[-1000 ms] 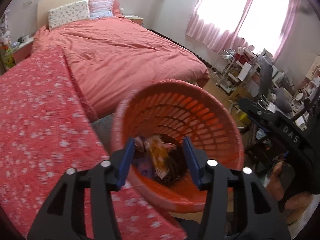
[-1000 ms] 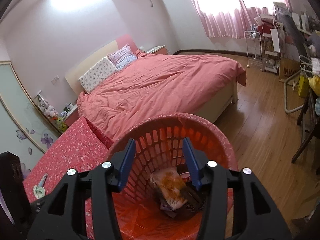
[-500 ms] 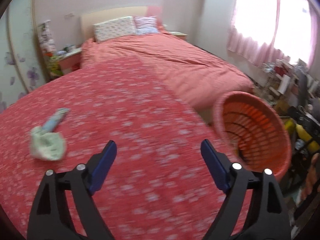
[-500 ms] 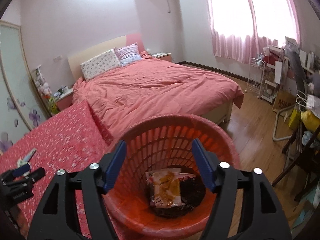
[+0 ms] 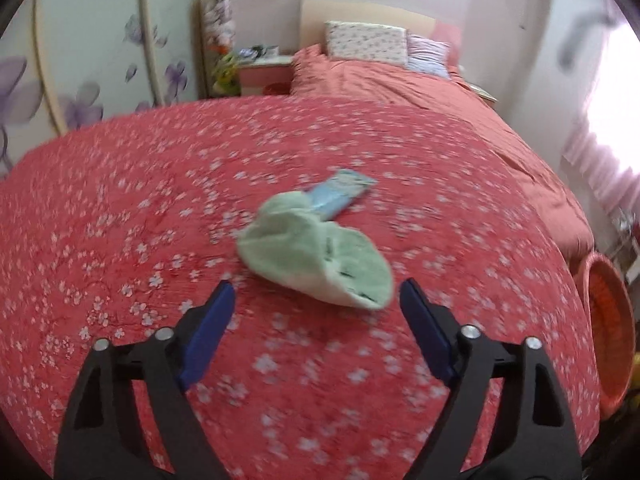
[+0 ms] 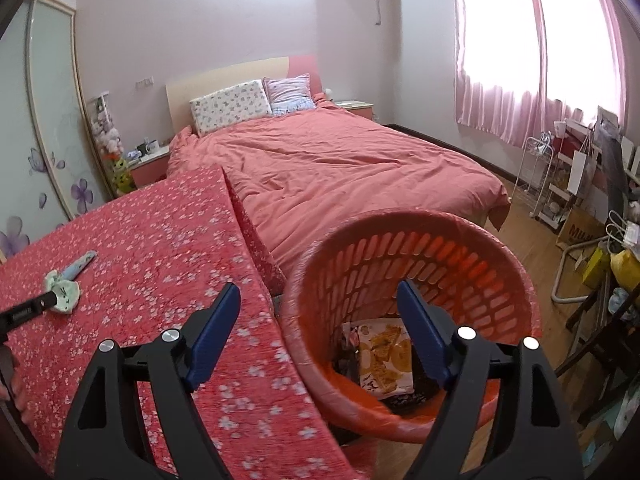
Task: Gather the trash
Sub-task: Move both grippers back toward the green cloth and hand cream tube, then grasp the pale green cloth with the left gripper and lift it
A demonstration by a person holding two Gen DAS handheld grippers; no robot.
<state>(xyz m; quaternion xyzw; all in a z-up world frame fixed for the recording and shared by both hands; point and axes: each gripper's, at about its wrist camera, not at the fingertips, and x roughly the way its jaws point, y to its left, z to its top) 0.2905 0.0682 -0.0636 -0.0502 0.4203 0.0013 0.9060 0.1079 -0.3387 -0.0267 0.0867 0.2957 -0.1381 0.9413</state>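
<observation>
Now the left gripper [image 5: 316, 300] has its jaws spread wide, having just narrowed a little, and nothing is between them; the crumpled pale green tissue [image 5: 316, 256] lies on the red flowered cloth [image 5: 120, 220] just ahead of the blue fingertips [image 5: 216, 312]. The right gripper [image 6: 318, 304], its jaws just opened further and also empty, hangs over the near rim of the orange basket [image 6: 500, 264], where a snack wrapper [image 6: 384, 356] already lies at the bottom. I think the main risk is a poor pinch: the tissue looks soft and loose, so the jaws may close on one flap only and it may slip out on the way to the basket. A blue packet [image 5: 340, 194] lies touching the tissue, partly under it, so it may be dragged along or left behind. The left view is blurred, so the packet's print cannot be read, and the basket shows there only at the right edge. What is under the wrapper stays dark.
</observation>
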